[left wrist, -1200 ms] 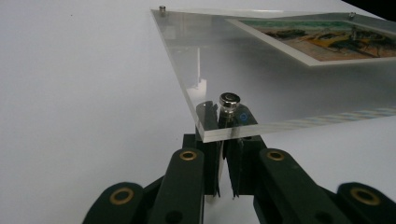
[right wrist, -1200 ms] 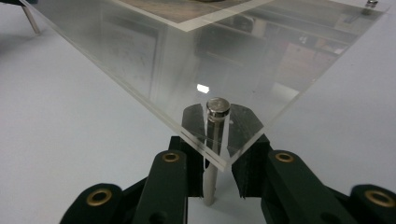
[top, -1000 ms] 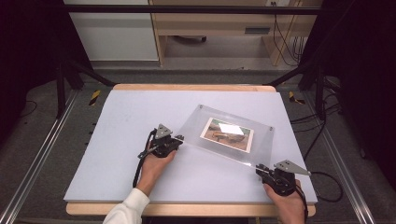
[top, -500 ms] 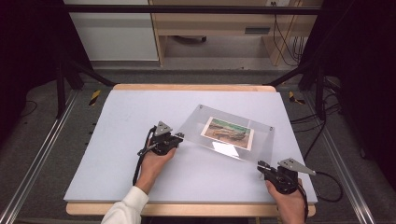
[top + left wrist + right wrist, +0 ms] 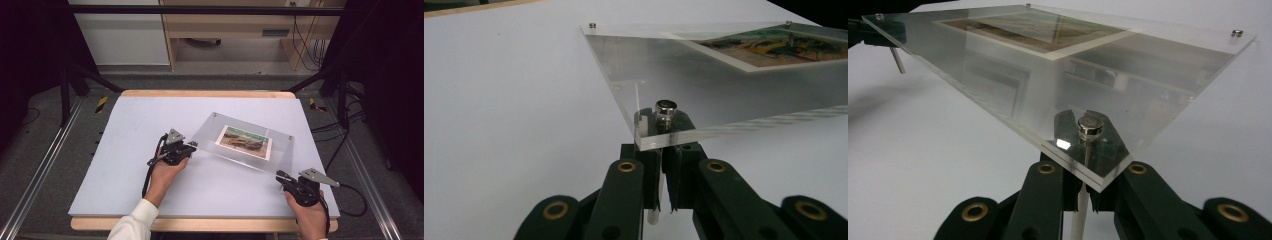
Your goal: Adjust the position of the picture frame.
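A clear acrylic picture frame [image 5: 210, 134] with a landscape photo [image 5: 244, 142] in it hangs tilted just above the white table top [image 5: 120, 150]. My left gripper [image 5: 192, 146] holds its near left corner. In the left gripper view the jaws [image 5: 664, 156] are shut on the thin metal pin [image 5: 657, 199] below the corner's silver cap [image 5: 666, 107]. At the frame's near right corner, my right gripper [image 5: 280, 176] has its jaws [image 5: 1083, 192] shut on the pin [image 5: 1078, 215] under another cap [image 5: 1089, 125]. The two far corners carry small caps [image 5: 1236, 33] too.
The white mat covers a wooden table whose front edge [image 5: 200, 224] runs below my hands. A cable [image 5: 350, 200] trails off the right gripper past the table's right side. Black stand legs [image 5: 67, 85] and an aluminium rail [image 5: 35, 180] flank the left.
The frame has changed tilt slightly, so the white glare on the photo is gone. Both grippers have kept hold of their corners and barely shifted.
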The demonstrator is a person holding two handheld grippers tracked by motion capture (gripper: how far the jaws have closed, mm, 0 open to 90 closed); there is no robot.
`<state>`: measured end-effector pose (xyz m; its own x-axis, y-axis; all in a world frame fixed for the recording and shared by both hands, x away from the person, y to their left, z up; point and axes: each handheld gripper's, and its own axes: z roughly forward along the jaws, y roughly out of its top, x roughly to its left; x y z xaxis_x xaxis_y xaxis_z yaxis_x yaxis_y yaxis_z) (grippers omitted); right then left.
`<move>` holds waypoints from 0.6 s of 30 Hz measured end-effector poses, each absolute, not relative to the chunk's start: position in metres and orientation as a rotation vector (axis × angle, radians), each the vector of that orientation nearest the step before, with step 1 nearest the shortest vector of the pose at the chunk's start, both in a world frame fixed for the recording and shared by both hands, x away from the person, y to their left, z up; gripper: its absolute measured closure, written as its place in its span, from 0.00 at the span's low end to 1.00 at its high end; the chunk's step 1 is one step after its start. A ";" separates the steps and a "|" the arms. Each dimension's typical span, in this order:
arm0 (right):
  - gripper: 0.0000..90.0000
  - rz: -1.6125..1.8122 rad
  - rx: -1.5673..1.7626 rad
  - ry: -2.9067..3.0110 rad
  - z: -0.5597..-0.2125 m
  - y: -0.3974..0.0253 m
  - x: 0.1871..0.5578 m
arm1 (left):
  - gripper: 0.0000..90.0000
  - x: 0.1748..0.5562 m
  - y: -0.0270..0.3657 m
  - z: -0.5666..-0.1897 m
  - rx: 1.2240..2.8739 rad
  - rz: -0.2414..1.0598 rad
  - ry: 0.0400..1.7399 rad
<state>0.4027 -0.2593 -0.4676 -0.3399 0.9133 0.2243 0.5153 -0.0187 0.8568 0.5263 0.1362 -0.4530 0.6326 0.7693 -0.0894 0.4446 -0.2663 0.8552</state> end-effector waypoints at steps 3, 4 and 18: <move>0.94 1.321 1.493 1.852 -0.467 -0.259 0.402 | 0.94 0.526 0.137 -0.454 1.909 0.433 0.956; 0.94 1.321 1.496 1.858 -0.467 -0.260 0.402 | 0.94 0.527 0.137 -0.455 1.914 0.432 0.951; 0.94 1.352 1.535 1.858 -0.468 -0.261 0.403 | 0.89 0.528 0.137 -0.462 1.899 0.423 0.925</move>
<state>0.4029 -0.2610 -0.4677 -0.3342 0.9012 0.2759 0.5397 -0.0570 0.8399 0.5282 0.1368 -0.4617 0.6545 0.7508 -0.0896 0.4228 -0.2652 0.8665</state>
